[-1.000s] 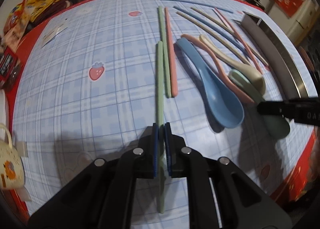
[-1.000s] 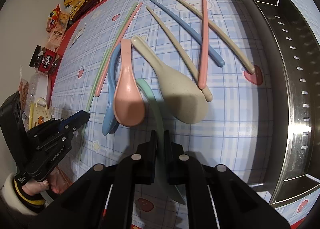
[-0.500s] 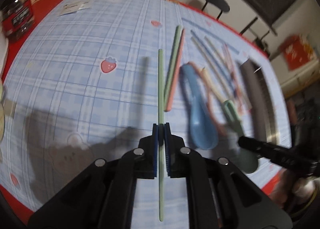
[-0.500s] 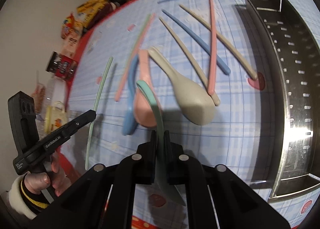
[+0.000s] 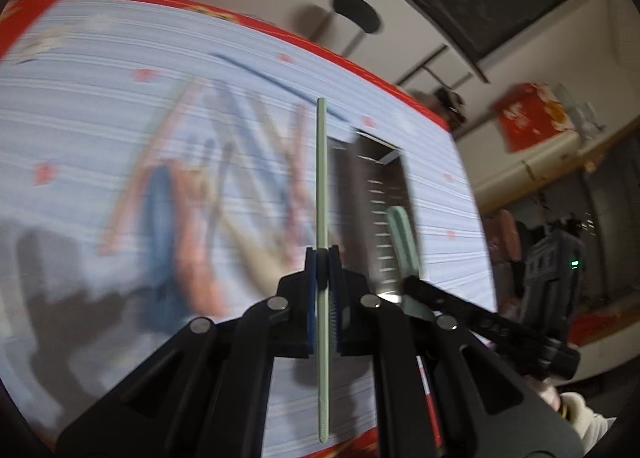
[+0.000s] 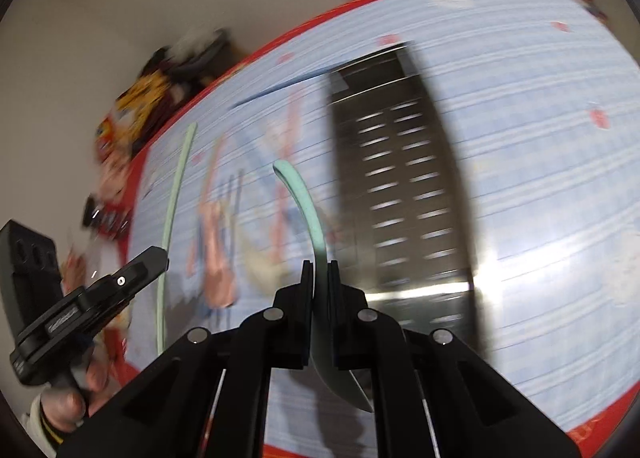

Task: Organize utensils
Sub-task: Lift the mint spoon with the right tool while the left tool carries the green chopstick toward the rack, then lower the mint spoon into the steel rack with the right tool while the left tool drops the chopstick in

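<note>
My left gripper (image 5: 321,258) is shut on a pale green chopstick (image 5: 322,178) and holds it in the air above the table, pointing toward the steel tray (image 5: 380,194). My right gripper (image 6: 319,270) is shut on a green spoon (image 6: 304,202), lifted, with its handle curving up toward the steel tray (image 6: 400,178). The left gripper (image 6: 158,258) with the chopstick (image 6: 176,194) shows at the left of the right wrist view. The spoon (image 5: 402,234) also shows in the left wrist view, over the tray. Both views are blurred by motion.
Several pink, blue and beige spoons and chopsticks (image 5: 192,198) lie on the blue checked tablecloth (image 5: 80,130) left of the tray. Snack packets (image 6: 136,110) sit at the table's far left corner. A black stool (image 5: 356,18) stands beyond the table.
Both grippers have lifted off the table and swung right toward the steel tray, the left carrying the green chopstick and the right carrying the green spoon.
</note>
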A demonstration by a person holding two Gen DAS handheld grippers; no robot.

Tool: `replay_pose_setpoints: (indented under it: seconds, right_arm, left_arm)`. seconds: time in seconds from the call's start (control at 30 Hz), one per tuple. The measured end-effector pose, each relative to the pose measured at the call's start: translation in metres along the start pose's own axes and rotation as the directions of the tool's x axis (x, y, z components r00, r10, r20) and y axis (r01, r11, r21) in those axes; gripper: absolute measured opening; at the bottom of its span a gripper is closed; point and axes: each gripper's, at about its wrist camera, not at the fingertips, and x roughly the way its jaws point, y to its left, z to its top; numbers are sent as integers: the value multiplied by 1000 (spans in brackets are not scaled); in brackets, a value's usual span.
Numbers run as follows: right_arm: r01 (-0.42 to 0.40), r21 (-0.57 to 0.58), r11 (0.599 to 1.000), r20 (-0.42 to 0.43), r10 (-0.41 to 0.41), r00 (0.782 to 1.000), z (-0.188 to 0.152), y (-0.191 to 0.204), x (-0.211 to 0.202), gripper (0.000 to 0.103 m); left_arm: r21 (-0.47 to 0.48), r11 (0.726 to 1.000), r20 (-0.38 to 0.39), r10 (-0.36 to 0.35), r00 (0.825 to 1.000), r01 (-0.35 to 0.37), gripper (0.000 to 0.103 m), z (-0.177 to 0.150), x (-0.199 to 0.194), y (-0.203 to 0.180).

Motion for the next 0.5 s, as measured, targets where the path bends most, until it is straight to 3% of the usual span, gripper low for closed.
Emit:
replay_pose_setpoints:
  seconds: [0.07,0.2,0.37,0.5]
  right_arm:
    - [30,29,999,13,-31,999,7,-17,-4,7]
    - [56,70,996,13,-57,998,13,-38,-3,7]
    - [57,111,992,-5,-57,998,4,-52,5,8]
    - [54,116,992,-13,-53,999,-4,-53,6,8]
  left_arm:
    - [10,1000,-8,-24,1000,24,10,4,21,-19]
    - [-56,996,-56,-76,996,73,10,4,64,-42]
    - [-137,989,-111,-77,991,62,10,-2,103,-48]
    - [-123,991,-119,-58,991,43,10,-4,112,-52]
